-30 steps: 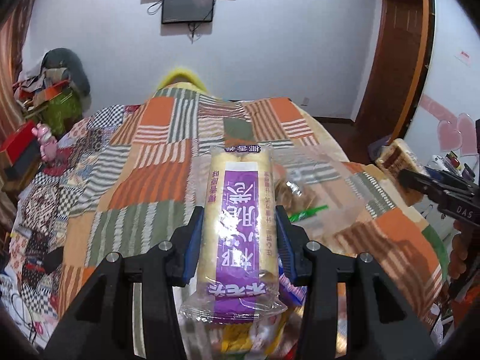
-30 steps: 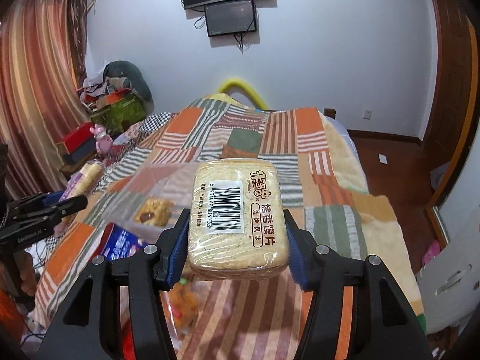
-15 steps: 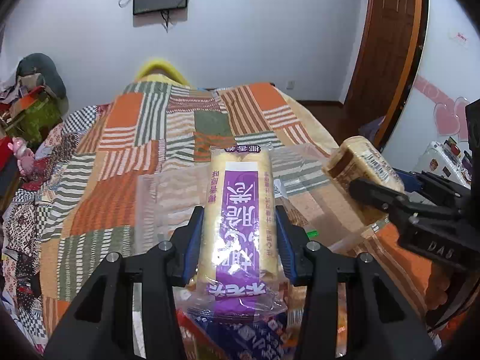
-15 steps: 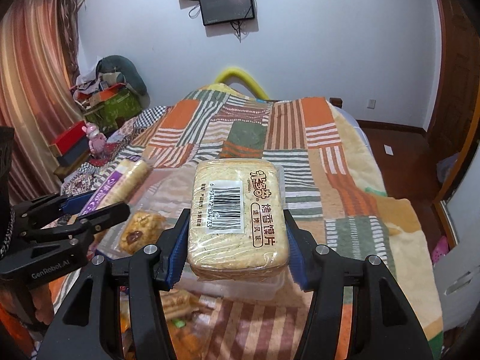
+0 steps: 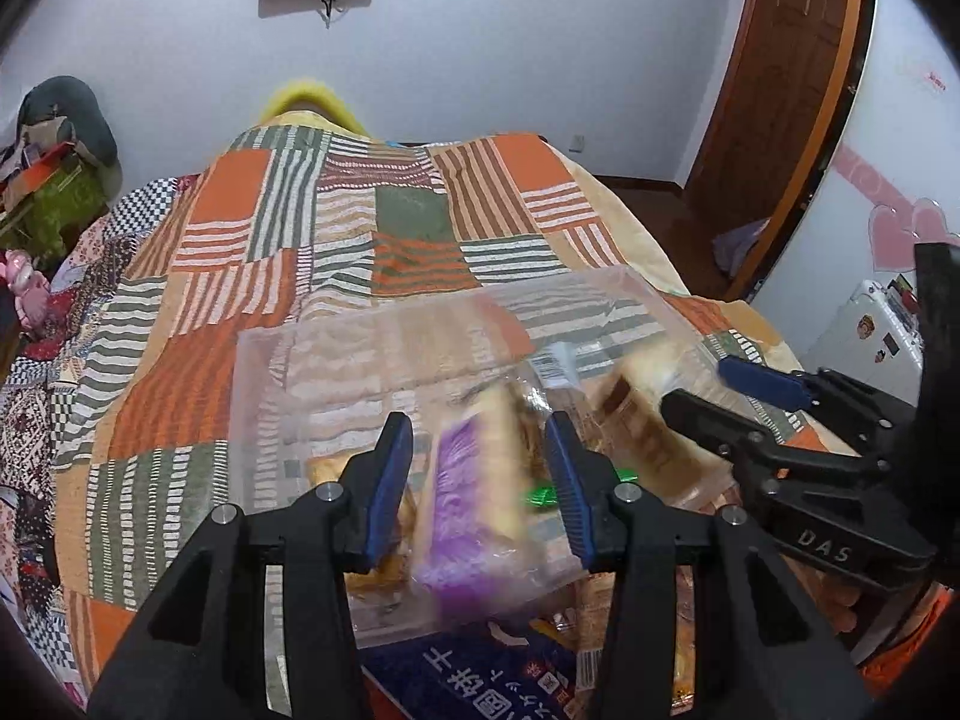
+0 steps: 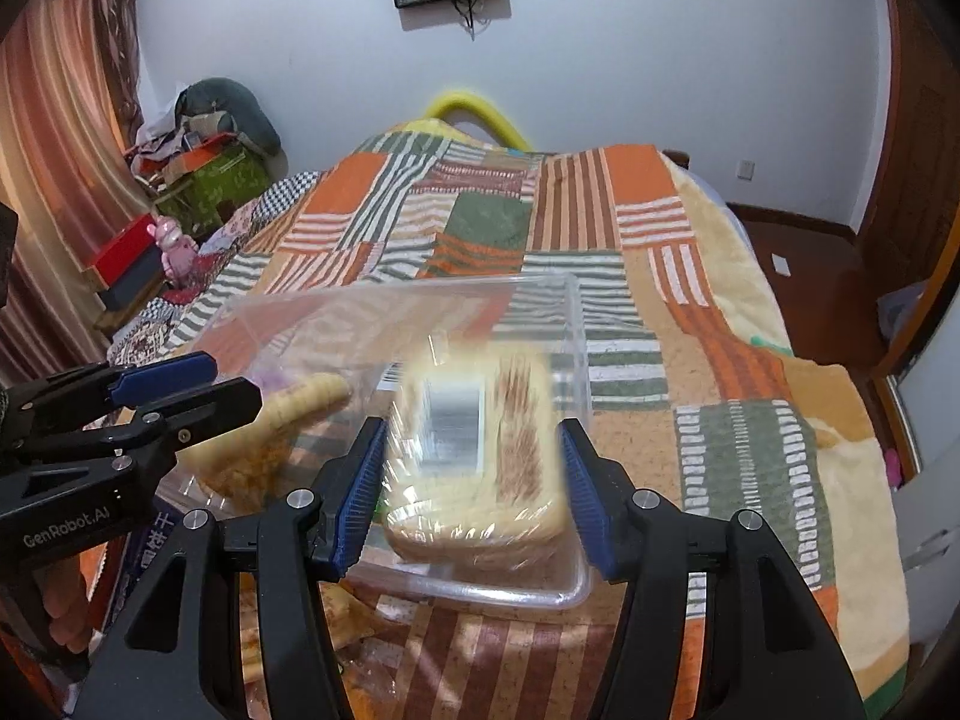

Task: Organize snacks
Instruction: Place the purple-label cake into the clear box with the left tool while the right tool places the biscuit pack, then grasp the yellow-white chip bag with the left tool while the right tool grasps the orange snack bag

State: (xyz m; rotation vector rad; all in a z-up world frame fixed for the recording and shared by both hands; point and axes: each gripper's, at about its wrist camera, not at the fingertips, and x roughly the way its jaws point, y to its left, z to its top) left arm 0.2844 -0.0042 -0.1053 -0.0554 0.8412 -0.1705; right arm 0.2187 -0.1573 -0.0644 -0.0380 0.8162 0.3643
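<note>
A clear plastic box [image 5: 384, 360] [image 6: 540, 300] lies on the patchwork bedspread. My left gripper [image 5: 480, 474] is open above it; a long purple-labelled cake pack [image 5: 468, 516], blurred, is dropping between the jaws into the box. My right gripper [image 6: 474, 486] is open too; a tan cracker pack with a barcode label [image 6: 474, 450], blurred, is falling from it into the box. Each gripper shows in the other's view: the right one [image 5: 738, 396], the left one [image 6: 180, 378]. Other snacks lie in the box near the left side [image 6: 240, 468].
A blue snack bag [image 5: 480, 684] and more wrapped snacks [image 6: 348, 618] lie on the bed in front of the box. The bedspread [image 5: 270, 240] stretches beyond. Clutter and boxes stand at the left [image 6: 198, 180]; a wooden door is at the right [image 5: 780, 90].
Both grippers moved down over the clear box and opened. The purple cake pack and the cracker pack, held before, have been let go and are dropping into the box.
</note>
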